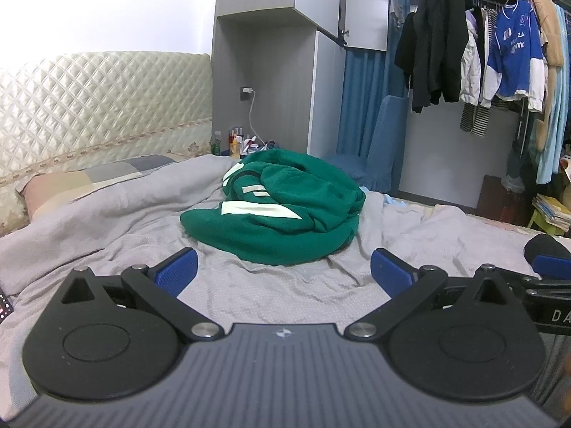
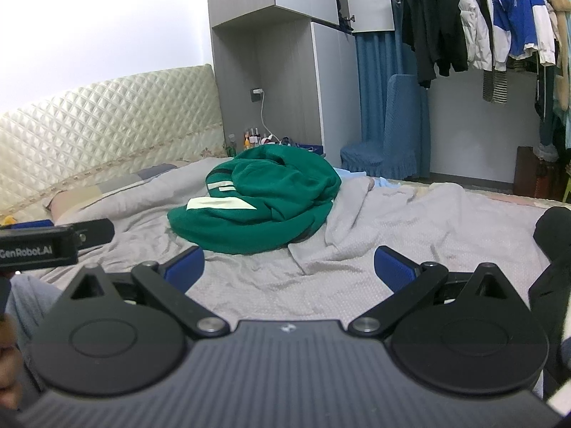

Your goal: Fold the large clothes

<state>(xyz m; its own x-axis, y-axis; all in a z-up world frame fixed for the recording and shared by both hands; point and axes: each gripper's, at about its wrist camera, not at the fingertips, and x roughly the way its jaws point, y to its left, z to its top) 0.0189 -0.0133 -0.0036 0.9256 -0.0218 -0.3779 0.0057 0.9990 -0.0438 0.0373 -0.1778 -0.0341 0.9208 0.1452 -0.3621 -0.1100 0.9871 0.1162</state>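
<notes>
Green garment waiting in a heap, both tools spread and empty

Green garment point(image 1: 282, 210) is lying bunched in a mound near the middle of the bed point(image 1: 285, 292), on the grey cover, with pale stripe panels showing on its upper folds; nothing is touching it. The left tool point(image 1: 283, 273) is hovering over the cover short of the heap, its blue pads spread wide and gripping nothing; the right tool point(image 2: 289, 271) is doing the same just beside it, likewise released and empty.

Judging from the heap, the step in hand is reaching in to take hold and spread the cloth flat before any fold; doing it well probably means each tool pinching a single layer at an outer edge, a hem or shoulder rather than the thick middle, then lifting and pulling apart so the bundle is opening instead of dragging the loose cover along; a grip catching the cover too is the likely slip.

Readable writing: "GenRobot.AI" is showing on the side of the left tool in the right wrist view; "DA" is showing on the other tool's side at the edge of the left wrist view, the rest cut off; the blue jersey point(image 1: 514, 50) on the clothes rail is carrying white lettering, of which only "ZA" is legible.
</notes>
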